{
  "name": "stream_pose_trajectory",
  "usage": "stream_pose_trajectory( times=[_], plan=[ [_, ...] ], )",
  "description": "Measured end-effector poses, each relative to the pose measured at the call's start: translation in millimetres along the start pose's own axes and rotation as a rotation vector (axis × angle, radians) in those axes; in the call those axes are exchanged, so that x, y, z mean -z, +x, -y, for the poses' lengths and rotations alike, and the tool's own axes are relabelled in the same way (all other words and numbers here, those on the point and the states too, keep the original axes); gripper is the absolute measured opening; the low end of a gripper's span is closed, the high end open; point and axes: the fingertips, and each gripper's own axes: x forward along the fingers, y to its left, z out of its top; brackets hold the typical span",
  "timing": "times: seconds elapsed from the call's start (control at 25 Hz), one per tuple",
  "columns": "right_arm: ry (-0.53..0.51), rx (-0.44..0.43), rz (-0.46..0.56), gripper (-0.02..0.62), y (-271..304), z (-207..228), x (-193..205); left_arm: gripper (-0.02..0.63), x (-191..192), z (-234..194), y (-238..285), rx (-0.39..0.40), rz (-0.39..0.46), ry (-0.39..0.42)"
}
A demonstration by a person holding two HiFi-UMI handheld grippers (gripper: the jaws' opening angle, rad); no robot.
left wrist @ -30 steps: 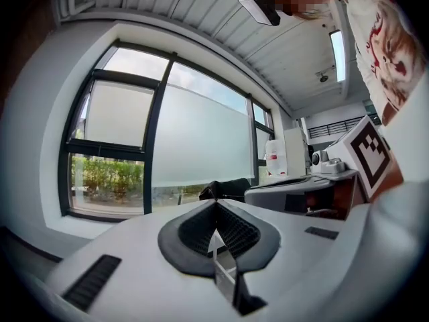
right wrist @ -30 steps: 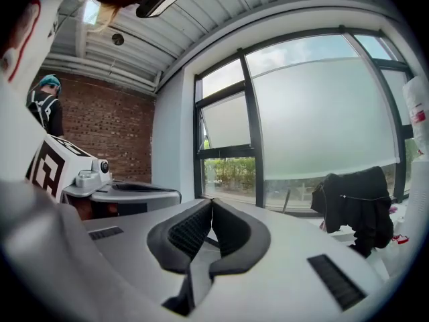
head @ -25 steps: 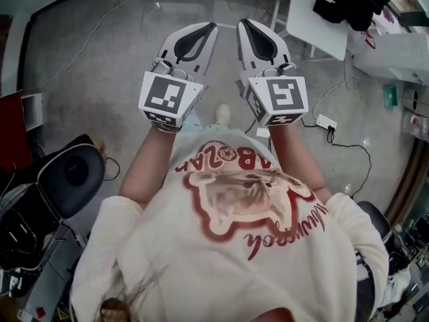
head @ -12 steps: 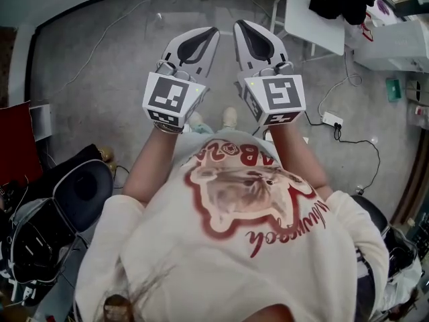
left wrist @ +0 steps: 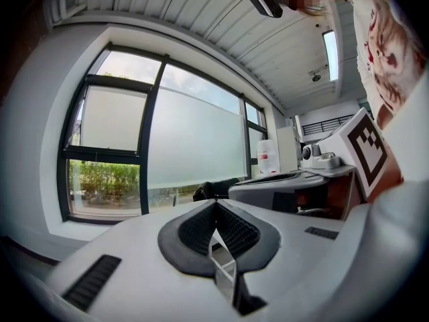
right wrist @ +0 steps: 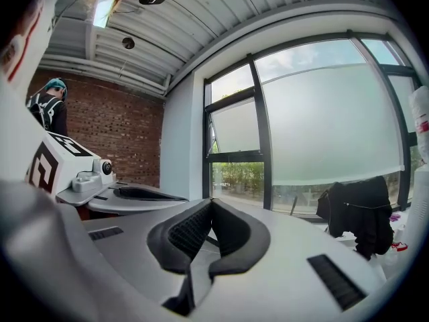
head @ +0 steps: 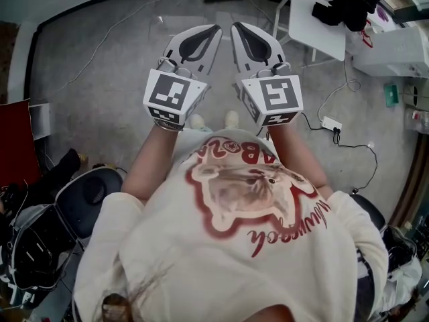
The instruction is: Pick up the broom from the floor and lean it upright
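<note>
Two tongs show, left tongs [head: 215, 28] and right tongs [head: 235, 26], with two marker cubes [head: 172, 96], two pale shoes [head: 231, 119], one white power strip [head: 330, 123] and one dark chair [head: 90, 194] near left.

Shoes [head: 231, 118] mostly hidden behind shirt [head: 234, 233] hem; only toes show. Hands out of sight under marker cubes of left gripper [head: 213, 29] and right gripper [head: 236, 27]. Black chair [head: 90, 196] partly behind shoulder. White table [head: 308, 25] cut by top edge. In right gripper view, bottle [right wrist: 421, 126] clipped at right edge, label unreadable. Bystander [right wrist: 50, 109] visible only above left gripper's cube.
</note>
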Motion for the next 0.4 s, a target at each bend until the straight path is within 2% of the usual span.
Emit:
stream_pose_trajectory(
  times=[0.4],
  plan=[
    [-0.018, -0.012, -0.002, 0.025, 7, -28, 0, 0.020, 2, -11, -22, 0.000, 0.015, -0.004]
  ],
)
